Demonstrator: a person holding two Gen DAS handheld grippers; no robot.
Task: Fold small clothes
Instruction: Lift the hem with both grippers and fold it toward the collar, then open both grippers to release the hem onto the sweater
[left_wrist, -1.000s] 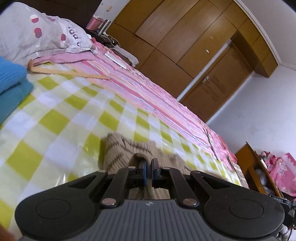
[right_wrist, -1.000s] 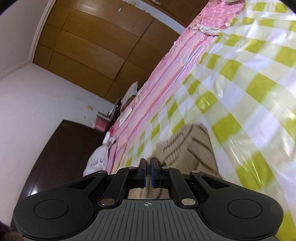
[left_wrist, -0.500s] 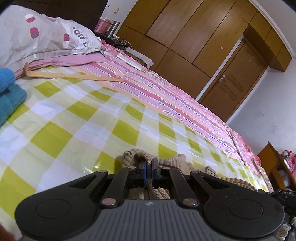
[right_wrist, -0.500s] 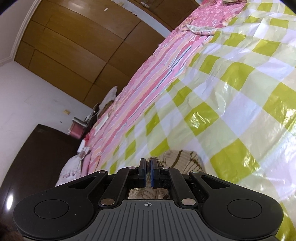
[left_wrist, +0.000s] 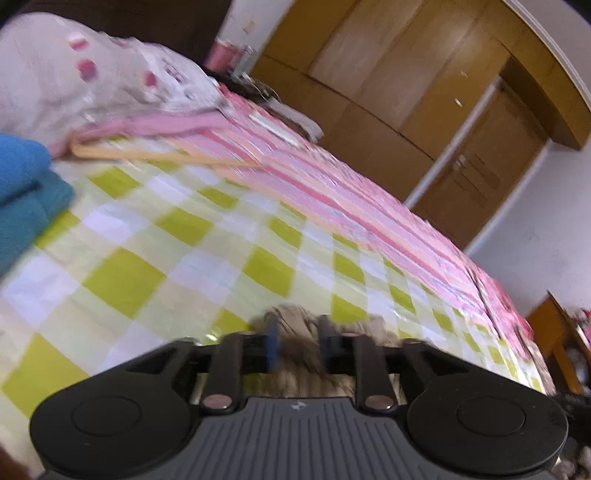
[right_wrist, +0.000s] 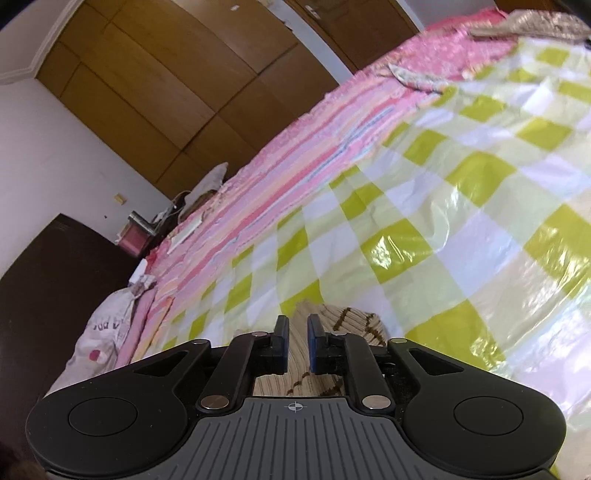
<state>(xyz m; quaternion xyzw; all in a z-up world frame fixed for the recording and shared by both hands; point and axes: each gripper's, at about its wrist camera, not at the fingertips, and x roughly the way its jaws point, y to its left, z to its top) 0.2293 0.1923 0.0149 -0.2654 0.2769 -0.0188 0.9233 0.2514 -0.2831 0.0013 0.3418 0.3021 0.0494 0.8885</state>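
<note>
A small beige knitted garment with brown zigzag lines (right_wrist: 347, 325) lies on the green-and-white checked sheet (right_wrist: 461, 206), mostly hidden under both grippers. My left gripper (left_wrist: 296, 332) hangs just over its bunched edge (left_wrist: 291, 317); its jaws are opening, the knit lies between them and the pads stand clear of it. My right gripper (right_wrist: 296, 328) is low over the flat beige cloth; its jaws are opening too, a narrow gap shows between the blue pads (right_wrist: 283, 343) and they do not press the fabric.
Folded blue and teal knitwear (left_wrist: 26, 199) is stacked at the left. A pillow (left_wrist: 92, 81) and a long wooden stick (left_wrist: 155, 157) lie at the bed's head. Beyond the pink striped bedspread (left_wrist: 332, 184) stand a wooden wardrobe (left_wrist: 388, 74) and a door (left_wrist: 476, 166).
Both grippers were shut on the beige garment and carried it down onto the sheet. Now both have parted their jaws and let go; the garment lies on the bed.
</note>
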